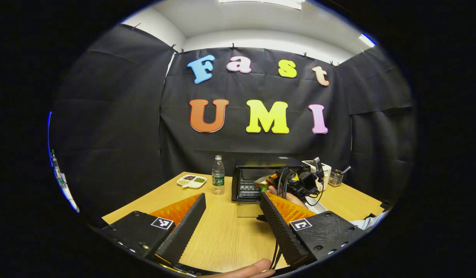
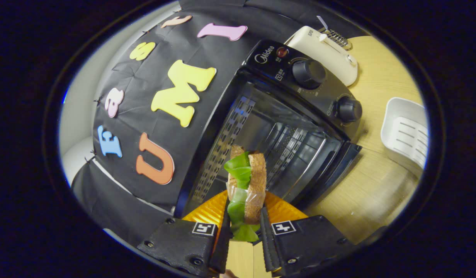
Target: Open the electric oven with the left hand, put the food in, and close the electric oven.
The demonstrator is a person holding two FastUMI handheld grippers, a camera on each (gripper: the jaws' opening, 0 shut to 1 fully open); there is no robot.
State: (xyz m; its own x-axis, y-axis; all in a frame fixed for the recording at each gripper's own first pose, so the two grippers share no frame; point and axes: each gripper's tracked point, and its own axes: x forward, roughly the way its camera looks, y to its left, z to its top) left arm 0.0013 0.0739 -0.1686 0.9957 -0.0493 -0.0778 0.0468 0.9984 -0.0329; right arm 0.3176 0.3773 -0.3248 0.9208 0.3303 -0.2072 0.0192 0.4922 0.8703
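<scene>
In the right gripper view a black electric oven (image 2: 300, 116) stands tilted right in front of me, its door down and its cavity with a wire rack open to view. My right gripper (image 2: 243, 218) is shut on a sandwich (image 2: 245, 185) of brown bread and green lettuce, held just before the oven mouth. In the left gripper view the same oven (image 1: 257, 177) sits at the table's far side with its glass door (image 1: 249, 210) lying open. My left gripper (image 1: 232, 200) hangs open over the table, well back from the oven. The other gripper (image 1: 296, 181) and a hand reach at the oven front.
A water bottle (image 1: 218, 175) and a white sectioned dish (image 1: 191, 180) stand left of the oven. A white toaster (image 2: 325, 52) stands beside the oven and a white tray (image 2: 406, 135) lies on the wooden table (image 1: 222, 231). A utensil holder (image 1: 336, 178) is far right.
</scene>
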